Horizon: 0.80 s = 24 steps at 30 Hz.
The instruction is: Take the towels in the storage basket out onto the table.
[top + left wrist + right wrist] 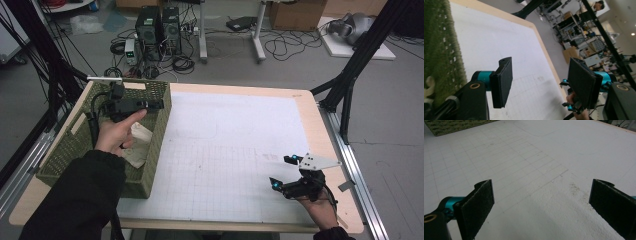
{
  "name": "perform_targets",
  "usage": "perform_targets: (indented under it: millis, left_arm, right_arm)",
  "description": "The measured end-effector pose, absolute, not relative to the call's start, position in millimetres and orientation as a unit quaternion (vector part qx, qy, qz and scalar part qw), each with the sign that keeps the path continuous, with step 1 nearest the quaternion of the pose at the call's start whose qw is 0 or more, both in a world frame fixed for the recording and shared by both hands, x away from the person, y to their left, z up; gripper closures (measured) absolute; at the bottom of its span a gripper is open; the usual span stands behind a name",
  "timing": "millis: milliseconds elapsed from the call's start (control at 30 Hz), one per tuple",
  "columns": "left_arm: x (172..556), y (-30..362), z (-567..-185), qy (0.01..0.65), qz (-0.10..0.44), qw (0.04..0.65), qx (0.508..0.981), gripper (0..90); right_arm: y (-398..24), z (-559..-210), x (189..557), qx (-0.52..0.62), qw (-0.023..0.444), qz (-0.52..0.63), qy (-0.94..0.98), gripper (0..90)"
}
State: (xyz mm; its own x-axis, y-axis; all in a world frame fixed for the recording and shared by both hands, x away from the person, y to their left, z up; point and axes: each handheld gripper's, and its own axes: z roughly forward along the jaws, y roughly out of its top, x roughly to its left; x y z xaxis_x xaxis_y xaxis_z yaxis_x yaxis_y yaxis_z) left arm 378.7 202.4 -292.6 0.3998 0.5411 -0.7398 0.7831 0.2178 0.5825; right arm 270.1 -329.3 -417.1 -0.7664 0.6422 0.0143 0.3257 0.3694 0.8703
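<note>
We hold our left gripper (150, 104) over the green basket (155, 150) at 10 o'clock, jaws spread, empty; our right gripper (282, 172) at 4 o'clock, jaws spread.

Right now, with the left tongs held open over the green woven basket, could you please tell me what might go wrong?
1. The left tongs hover empty above the green woven basket; reaching down for the cream cloth could snag the near wall.
2. Their trailing black cable may catch the rim.
3. The right tongs, open, rest near the white gridded mat's edge.
</note>
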Motion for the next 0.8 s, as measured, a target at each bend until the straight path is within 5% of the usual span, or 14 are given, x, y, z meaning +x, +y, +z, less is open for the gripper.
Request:
perform_targets:
  millis: [800]
  left_arm:
    - [387.7, 279.2, -307.4, 0.570, -0.063, 0.558, 0.599, 36.6]
  right_arm:
    - [-326.4, -418.9, 272.1, 0.295, 0.161, 0.475, 0.813, 5.0]
